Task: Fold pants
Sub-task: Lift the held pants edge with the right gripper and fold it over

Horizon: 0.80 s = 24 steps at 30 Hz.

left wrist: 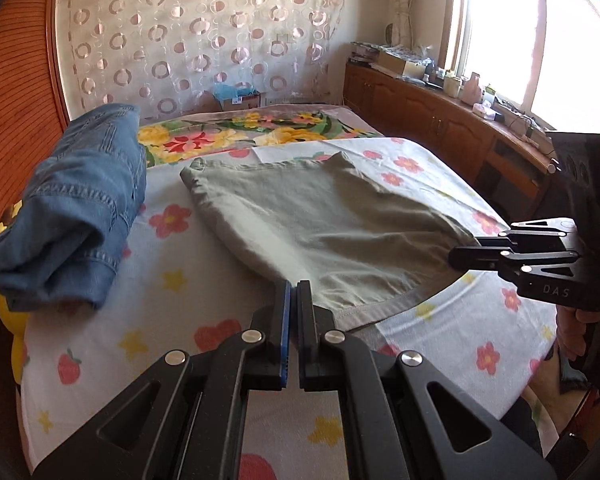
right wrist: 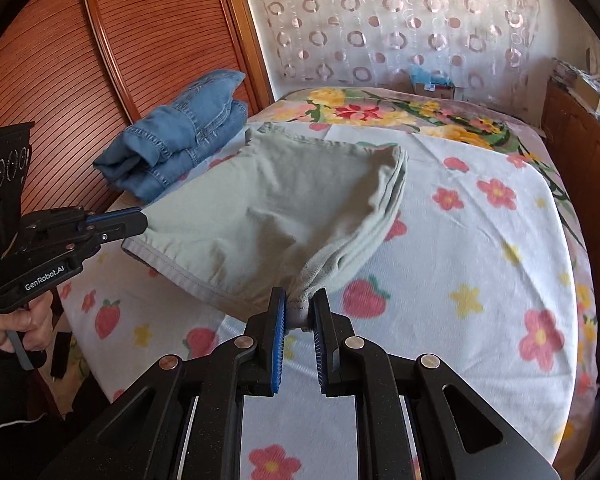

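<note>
Grey-green pants [left wrist: 312, 220] lie part folded on the bed, also in the right wrist view [right wrist: 272, 208]. My left gripper [left wrist: 294, 286] is shut on the pants' near hem corner; it shows from the side in the right wrist view [right wrist: 142, 220]. My right gripper [right wrist: 300, 304] is shut on a bunched corner of the pants at the right; it shows in the left wrist view [left wrist: 454, 258]. Both near corners are lifted a little off the sheet, and the far edge rests on the bed.
Folded blue jeans [left wrist: 76, 208] lie at the left against a wooden headboard [right wrist: 60, 64]. The white flowered sheet [right wrist: 480, 248] covers the bed. A wooden cabinet [left wrist: 440, 120] with clutter runs under the window at right.
</note>
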Each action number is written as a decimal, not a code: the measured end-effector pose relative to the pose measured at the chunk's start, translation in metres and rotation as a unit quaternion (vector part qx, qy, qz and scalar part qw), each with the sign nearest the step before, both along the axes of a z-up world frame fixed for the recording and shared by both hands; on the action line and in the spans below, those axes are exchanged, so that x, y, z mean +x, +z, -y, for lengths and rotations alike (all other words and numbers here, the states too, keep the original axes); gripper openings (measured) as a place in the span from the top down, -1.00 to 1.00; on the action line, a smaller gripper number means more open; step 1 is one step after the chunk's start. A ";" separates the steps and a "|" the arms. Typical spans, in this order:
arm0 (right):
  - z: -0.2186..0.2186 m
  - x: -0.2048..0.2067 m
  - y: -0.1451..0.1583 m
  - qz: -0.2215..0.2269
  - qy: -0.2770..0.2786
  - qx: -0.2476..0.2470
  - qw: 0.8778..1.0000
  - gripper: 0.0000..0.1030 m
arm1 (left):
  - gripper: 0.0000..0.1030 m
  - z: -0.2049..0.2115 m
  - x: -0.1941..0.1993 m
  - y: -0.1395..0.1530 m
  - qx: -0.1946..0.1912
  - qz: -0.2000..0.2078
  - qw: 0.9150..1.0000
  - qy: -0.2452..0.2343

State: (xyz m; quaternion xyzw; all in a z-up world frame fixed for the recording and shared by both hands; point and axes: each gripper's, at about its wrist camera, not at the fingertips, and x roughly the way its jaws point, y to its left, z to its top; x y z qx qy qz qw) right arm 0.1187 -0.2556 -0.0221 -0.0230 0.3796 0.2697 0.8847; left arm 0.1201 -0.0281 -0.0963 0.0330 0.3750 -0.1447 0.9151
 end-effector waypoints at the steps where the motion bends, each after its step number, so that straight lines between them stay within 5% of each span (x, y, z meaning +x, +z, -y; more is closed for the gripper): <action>1: 0.001 -0.009 -0.002 0.000 0.001 0.003 1.000 0.75 | 0.93 -0.003 -0.004 0.000 -0.001 -0.001 1.000 -0.001; 12: 0.021 -0.042 -0.015 -0.012 -0.006 0.023 1.000 0.75 | 0.93 -0.004 -0.032 -0.023 -0.013 -0.029 0.999 -0.010; 18: 0.015 -0.040 -0.027 -0.003 -0.028 -0.006 1.000 0.73 | 0.91 -0.001 -0.032 -0.036 -0.009 -0.043 0.999 -0.006; 22: 0.012 -0.039 -0.031 0.008 -0.036 -0.013 0.999 0.59 | 0.64 -0.009 -0.026 -0.042 -0.005 -0.054 0.999 0.005; 24: 0.012 -0.038 -0.031 0.008 -0.042 -0.013 0.999 0.53 | 0.31 -0.013 -0.024 -0.046 -0.008 -0.062 0.998 0.012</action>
